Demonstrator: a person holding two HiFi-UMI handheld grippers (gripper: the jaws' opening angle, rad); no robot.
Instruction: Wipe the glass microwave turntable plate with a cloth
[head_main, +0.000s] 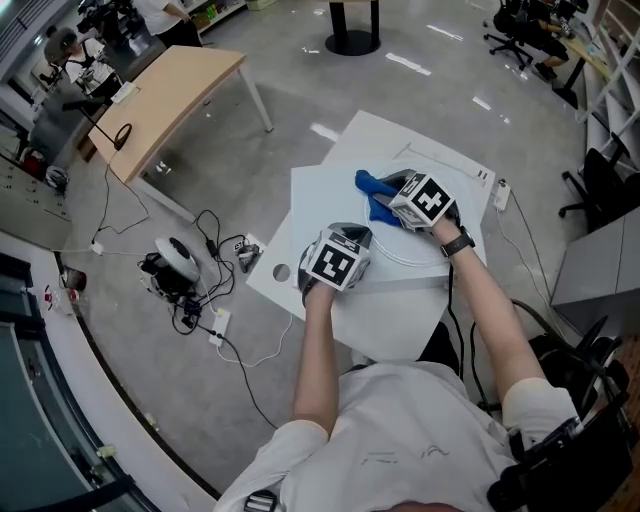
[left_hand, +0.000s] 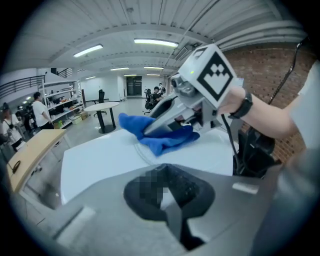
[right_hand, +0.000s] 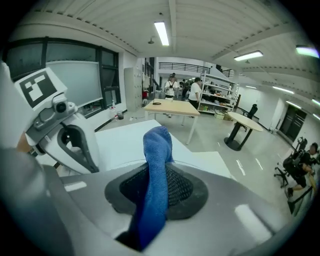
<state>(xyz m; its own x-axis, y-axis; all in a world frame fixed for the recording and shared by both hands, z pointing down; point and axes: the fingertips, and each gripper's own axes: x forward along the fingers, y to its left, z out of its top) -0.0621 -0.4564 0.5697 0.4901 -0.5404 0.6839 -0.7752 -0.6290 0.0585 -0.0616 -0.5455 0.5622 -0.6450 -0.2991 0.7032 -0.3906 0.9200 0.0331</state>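
Note:
The glass turntable plate (head_main: 415, 258) lies flat on the white table (head_main: 325, 200); its rim is a faint arc (left_hand: 142, 152) in the left gripper view. A blue cloth (head_main: 372, 188) rests on the plate's far side. My right gripper (head_main: 390, 205) is shut on the cloth (right_hand: 156, 170), which runs up between the jaws. In the left gripper view the right gripper (left_hand: 150, 131) presses the cloth (left_hand: 165, 139) down on the plate. My left gripper (head_main: 352, 240) is shut at the plate's near edge, with nothing seen between its jaws (left_hand: 167, 200).
A power strip (head_main: 502, 195) lies at the table's right edge. Cables and a cord reel (head_main: 175, 265) are on the floor at left. Farther left stands a wooden desk (head_main: 175, 90). Office chairs (head_main: 595, 185) stand at right, and people work in the distance.

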